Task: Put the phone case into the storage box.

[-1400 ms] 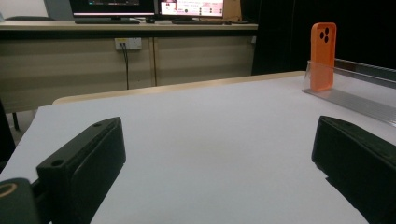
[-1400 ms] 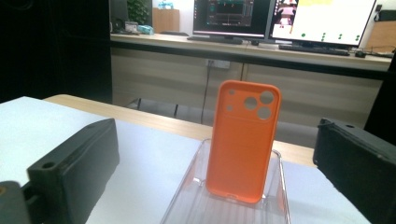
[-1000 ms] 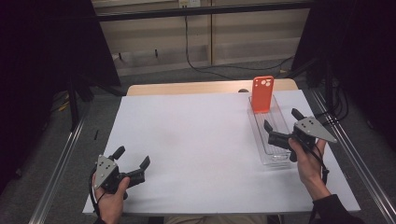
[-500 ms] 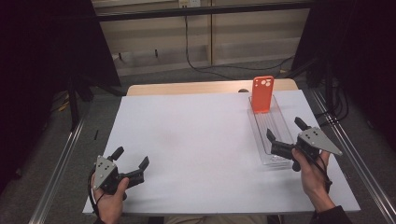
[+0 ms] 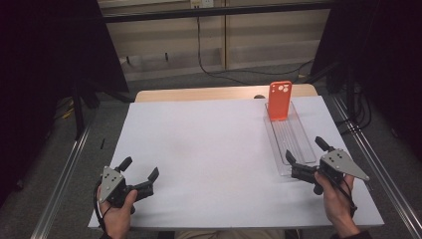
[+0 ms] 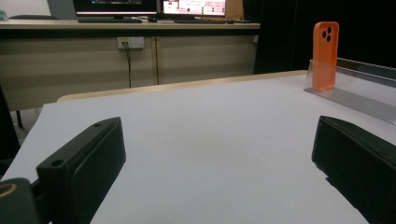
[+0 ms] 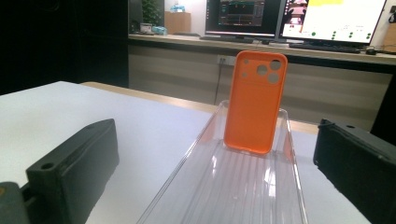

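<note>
The right gripper (image 5: 304,158), jaws spread, sits at the clear tray's (image 5: 298,149) near end. The orange phone case (image 5: 279,100) stands upright at the far end, straight ahead. The left gripper (image 5: 141,172) is spread, well apart.

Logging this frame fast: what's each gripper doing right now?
Left gripper: open, holding nothing, over the white table.
Right gripper: open, holding nothing, at the near end of the clear tray.

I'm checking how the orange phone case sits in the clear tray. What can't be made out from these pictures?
- Phone case front face: turned away in the right gripper view.
- Its bottom edge: too small in the high view to tell how it is propped.
- Clear tray near end: cut off by the frame edge in the left gripper view.
</note>
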Action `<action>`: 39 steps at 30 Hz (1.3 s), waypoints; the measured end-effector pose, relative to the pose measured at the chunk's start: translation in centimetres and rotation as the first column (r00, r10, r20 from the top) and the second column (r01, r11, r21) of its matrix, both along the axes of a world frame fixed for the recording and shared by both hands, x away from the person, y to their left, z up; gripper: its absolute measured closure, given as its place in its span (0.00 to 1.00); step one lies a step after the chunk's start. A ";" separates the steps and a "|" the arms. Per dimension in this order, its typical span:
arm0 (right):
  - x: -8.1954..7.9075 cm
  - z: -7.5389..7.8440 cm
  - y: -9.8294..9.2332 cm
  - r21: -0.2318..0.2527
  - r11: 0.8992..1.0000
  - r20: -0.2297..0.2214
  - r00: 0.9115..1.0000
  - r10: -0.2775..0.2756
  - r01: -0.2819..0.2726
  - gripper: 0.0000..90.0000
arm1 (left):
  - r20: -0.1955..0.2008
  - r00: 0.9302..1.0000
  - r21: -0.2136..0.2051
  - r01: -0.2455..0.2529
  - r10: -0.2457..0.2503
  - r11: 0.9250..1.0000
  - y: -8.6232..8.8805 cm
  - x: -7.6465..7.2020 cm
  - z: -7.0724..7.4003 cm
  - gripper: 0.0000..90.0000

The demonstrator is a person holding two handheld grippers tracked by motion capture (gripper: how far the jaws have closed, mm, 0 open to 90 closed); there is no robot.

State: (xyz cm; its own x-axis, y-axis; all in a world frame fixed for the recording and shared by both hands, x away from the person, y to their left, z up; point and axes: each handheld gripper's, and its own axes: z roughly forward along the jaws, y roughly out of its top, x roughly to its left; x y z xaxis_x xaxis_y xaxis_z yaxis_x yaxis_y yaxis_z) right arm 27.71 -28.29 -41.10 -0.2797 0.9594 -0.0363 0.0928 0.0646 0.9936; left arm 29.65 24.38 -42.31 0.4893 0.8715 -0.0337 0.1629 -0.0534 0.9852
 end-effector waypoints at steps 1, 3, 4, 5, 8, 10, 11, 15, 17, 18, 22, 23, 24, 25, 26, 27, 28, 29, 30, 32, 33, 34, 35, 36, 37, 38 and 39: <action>-0.2 -0.1 0.0 -0.005 1.000 -0.002 1.000 0.008 -0.008 0.00 | -0.001 1.000 -0.002 0.000 0.000 1.000 0.0 0.0 0.0 0.03; -0.4 -0.2 -0.1 -0.005 1.000 0.001 1.000 0.026 -0.026 0.00 | 0.001 1.000 0.000 -0.001 0.001 1.000 0.0 -0.1 0.0 0.03; -0.5 -0.2 -0.1 -0.010 0.999 0.002 0.999 0.034 -0.034 0.00 | 0.000 1.000 0.000 0.000 0.000 1.000 0.0 -0.1 0.0 0.03; -0.7 -0.3 -0.1 -0.011 0.999 0.004 0.999 0.040 -0.040 0.00 | 0.001 1.000 -0.001 0.000 0.000 1.000 0.0 -0.1 0.0 0.03; -1.1 -0.4 -0.1 -0.011 0.998 0.003 0.998 0.057 -0.057 0.00 | 0.000 1.000 0.005 0.000 0.000 1.000 0.0 -0.1 0.0 0.03; -1.3 -0.6 -0.3 -0.005 0.998 0.002 0.998 0.063 -0.063 0.00 | 0.000 1.000 0.003 0.002 -0.002 1.000 0.0 -0.1 0.0 0.03; -1.4 -0.6 -0.4 -0.007 0.998 0.001 0.998 0.065 -0.065 0.00 | 0.001 1.000 0.004 0.002 -0.002 1.000 0.0 -0.1 0.0 0.03; -1.9 -0.9 -0.7 -0.002 0.997 -0.005 0.997 0.081 -0.081 0.00 | 0.001 1.000 0.005 0.004 -0.004 1.000 -0.1 -0.2 0.0 0.03; -2.2 -1.0 -0.8 -0.003 0.996 -0.001 0.996 0.085 -0.085 0.00 | 0.000 1.000 0.007 0.007 -0.007 1.000 -0.1 -0.2 0.0 0.03; -2.3 -1.1 -0.9 0.000 0.996 0.004 0.996 0.086 -0.086 0.00 | 0.001 1.000 0.009 0.008 -0.008 1.000 -0.1 -0.3 0.0 0.03; -2.7 -1.5 -1.2 -0.001 0.996 -0.005 0.996 0.088 -0.088 0.00 | 0.008 1.000 -0.001 0.005 -0.005 1.000 0.0 -0.3 0.1 0.03; -2.8 -1.5 -1.3 0.001 0.997 -0.009 0.997 0.081 -0.081 0.00 | 0.006 1.000 -0.004 0.005 -0.005 1.000 0.0 -0.3 0.1 0.03; -3.0 -1.6 -1.4 0.006 0.997 -0.007 0.997 0.071 -0.071 0.00 | 0.004 1.000 -0.004 0.004 -0.004 1.000 0.0 -0.3 0.1 0.03; -3.0 -1.7 -1.6 0.010 0.998 -0.007 0.998 0.066 -0.066 0.00 | 0.004 1.000 0.002 0.005 -0.005 1.000 0.0 -0.3 0.1 0.03; -3.1 -1.8 -1.7 0.015 0.998 -0.012 0.998 0.060 -0.060 0.00 | 0.003 1.000 0.001 0.006 -0.006 1.000 0.0 -0.4 0.0 0.03; -3.2 -1.9 -1.8 0.015 0.998 -0.013 0.998 0.055 -0.055 0.00 | 0.005 1.000 0.002 0.008 -0.008 1.000 -0.1 -0.4 0.0 0.03; -3.3 -1.9 -1.9 0.016 0.999 -0.018 0.998 0.052 -0.052 0.00 | 0.003 1.000 0.003 0.009 -0.009 1.000 -0.1 -0.4 0.0 0.03; -3.3 -2.0 -2.0 0.023 0.999 -0.016 0.999 0.047 -0.047 0.00 | 0.003 1.000 0.011 0.008 -0.008 1.000 -0.1 -0.4 0.0 0.03; -3.3 -2.0 -2.1 0.020 0.999 -0.013 0.999 0.043 -0.043 0.00 | 0.003 1.000 0.014 0.010 -0.011 1.000 -0.1 -0.4 0.0 0.03; -3.3 -2.0 -2.2 0.026 0.999 -0.011 0.999 0.033 -0.032 0.00 | 0.004 1.000 0.006 0.015 -0.015 1.000 -0.1 -0.3 0.0 0.03; -3.2 -2.1 -2.2 0.023 0.999 -0.014 0.999 0.033 -0.033 0.00 | 0.006 1.000 0.007 0.016 -0.016 1.000 -0.1 -0.3 0.0 0.03; -3.2 -2.1 -2.2 0.021 0.999 -0.016 0.999 0.032 -0.032 0.00 | 0.005 1.000 0.008 0.014 -0.014 1.000 -0.1 -0.3 0.0 0.03; -3.1 -2.2 -2.2 0.020 0.999 -0.019 0.999 0.028 -0.028 0.00 | 0.003 1.000 0.011 0.015 -0.015 1.000 -0.1 -0.3 0.0 0.03; -3.1 -2.2 -2.2 0.023 0.999 -0.019 0.999 0.029 -0.029 0.00 | 0.002 1.000 0.010 0.015 -0.015 1.000 -0.1 -0.2 0.0 0.03; -3.1 -2.2 -2.2 0.021 0.999 -0.018 0.999 0.030 -0.030 0.00 | 0.003 1.000 0.005 0.014 -0.014 1.000 -0.1 -0.2 0.0 0.03; -3.1 -2.2 -2.1 0.020 0.999 -0.015 0.999 0.029 -0.028 0.00 | 0.003 1.000 0.004 0.014 -0.014 1.000 -0.1 -0.2 0.0 0.03; -3.1 -2.2 -2.1 0.020 0.999 -0.014 0.999 0.031 -0.030 0.00 | 0.001 1.000 0.006 0.015 -0.015 1.000 -0.1 -0.2 0.0 0.03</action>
